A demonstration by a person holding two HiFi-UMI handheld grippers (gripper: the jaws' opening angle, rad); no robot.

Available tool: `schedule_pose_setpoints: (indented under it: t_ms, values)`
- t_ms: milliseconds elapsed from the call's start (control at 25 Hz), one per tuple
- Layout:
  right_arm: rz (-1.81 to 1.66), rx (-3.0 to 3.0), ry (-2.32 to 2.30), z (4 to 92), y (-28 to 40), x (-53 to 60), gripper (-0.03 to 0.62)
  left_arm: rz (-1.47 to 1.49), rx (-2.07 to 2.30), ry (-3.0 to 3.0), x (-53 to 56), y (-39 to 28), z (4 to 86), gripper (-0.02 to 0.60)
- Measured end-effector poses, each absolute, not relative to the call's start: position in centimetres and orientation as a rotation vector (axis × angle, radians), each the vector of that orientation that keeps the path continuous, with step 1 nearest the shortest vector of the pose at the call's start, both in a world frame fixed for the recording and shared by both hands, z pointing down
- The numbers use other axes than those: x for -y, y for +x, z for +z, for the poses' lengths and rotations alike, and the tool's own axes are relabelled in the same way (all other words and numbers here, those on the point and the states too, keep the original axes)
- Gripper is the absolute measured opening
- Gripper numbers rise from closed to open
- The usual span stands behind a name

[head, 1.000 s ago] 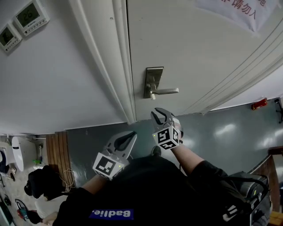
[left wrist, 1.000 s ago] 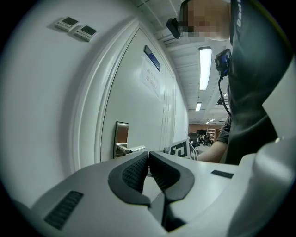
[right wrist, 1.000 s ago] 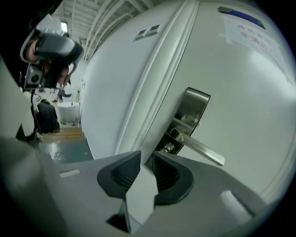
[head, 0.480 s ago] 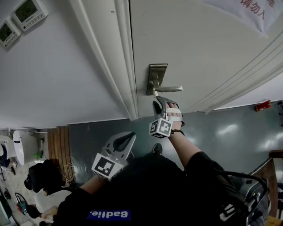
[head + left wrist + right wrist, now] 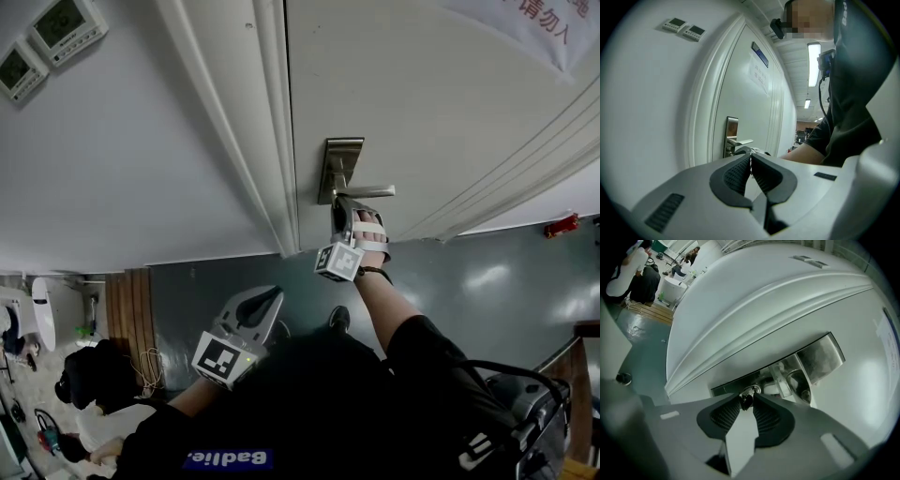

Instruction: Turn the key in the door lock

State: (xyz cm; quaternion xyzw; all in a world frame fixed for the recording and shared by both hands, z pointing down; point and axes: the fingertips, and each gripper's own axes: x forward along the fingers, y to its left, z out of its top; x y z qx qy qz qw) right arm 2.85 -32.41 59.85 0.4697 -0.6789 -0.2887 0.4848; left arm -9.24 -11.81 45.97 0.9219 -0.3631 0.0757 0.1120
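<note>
A brushed-metal lock plate with a lever handle sits on the white door. My right gripper reaches up to the plate just below the lever. In the right gripper view its jaws are closing on the small dark key, which sticks out of the lock, and the pads touch the key's head. My left gripper hangs back, low and left of the door, away from the lock. In the left gripper view its jaws are shut with nothing between them, and the lock plate shows beyond.
The moulded white door frame runs just left of the lock. Two wall control panels are mounted on the wall at upper left. A red object lies on the grey floor by the wall at right. People stand at lower left.
My right gripper has risen from below the lever to the lock plate, rolled over, and taken the key between its jaws. The left gripper has dropped slightly and stays shut.
</note>
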Motion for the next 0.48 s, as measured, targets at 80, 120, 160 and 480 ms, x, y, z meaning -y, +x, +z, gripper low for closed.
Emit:
schedule_pose_setpoints:
  t_ms: [80, 120, 160, 480]
  values:
    - [-0.704, 1.645, 1.162, 60.0, 3.0, 32.6, 0.077, 0.229, 1.067, 2.703, 11.8, -9.6, 46.0, 0.014]
    - [-0.699, 1.644, 1.171, 60.0, 3.0, 32.7, 0.069, 0.229, 1.068, 2.704, 11.9, -9.8, 46.1, 0.014]
    - [-0.689, 1.646, 1.181, 59.9, 3.0, 32.7, 0.068, 0.23, 1.068, 2.704, 11.9, -9.9, 46.1, 0.014]
    - [-0.308, 1.883, 1.359, 59.9, 3.1, 33.0, 0.051, 0.229, 1.057, 2.725, 12.4, -10.5, 46.1, 0.014]
